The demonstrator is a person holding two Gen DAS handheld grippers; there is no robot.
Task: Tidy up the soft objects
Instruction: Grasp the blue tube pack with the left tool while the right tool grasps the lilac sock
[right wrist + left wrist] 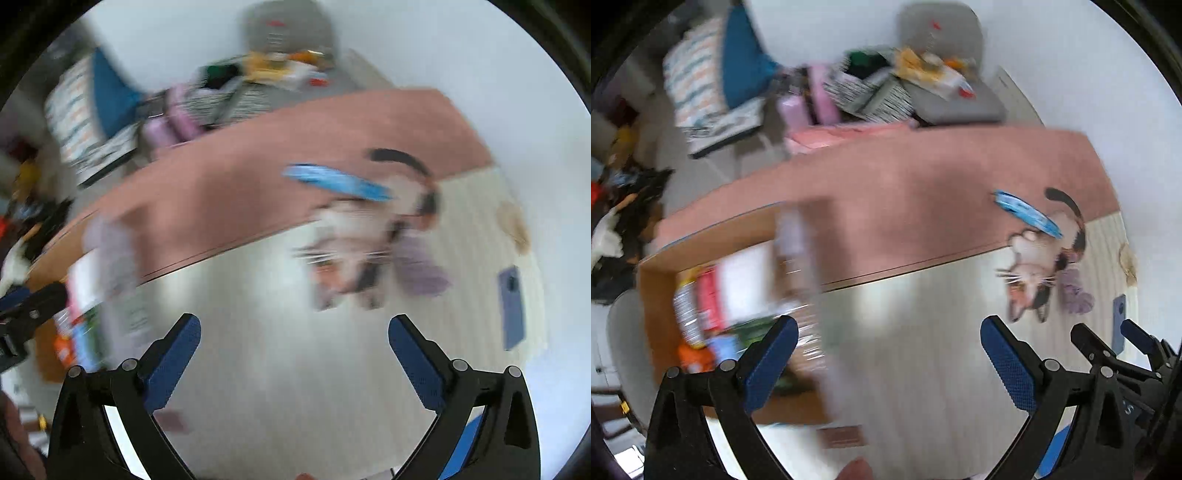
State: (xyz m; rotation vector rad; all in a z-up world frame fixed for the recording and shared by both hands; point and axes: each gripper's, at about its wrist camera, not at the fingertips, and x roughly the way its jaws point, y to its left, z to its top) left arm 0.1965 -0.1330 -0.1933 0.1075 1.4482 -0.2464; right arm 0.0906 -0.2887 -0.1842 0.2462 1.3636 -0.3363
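Looking past my left gripper [888,345], fingers spread and empty, I see the cardboard box [657,291] interior; my right gripper [294,343], equally spread, shows the cat plush [354,251] on pale flooring [258,332] beside a pink mat [258,173].

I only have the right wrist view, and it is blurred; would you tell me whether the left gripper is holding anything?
Observer: No. The left gripper is open, with nothing between its fingers.
Operator: Thank you. What is the smeared patch ahead of me?
Observer: A calico cat cushion, whiskers sharp here, lying flat on the pale surface.
Operator: Does the blue thing touch it?
Observer: Yes, the blue strip lies across its far end.
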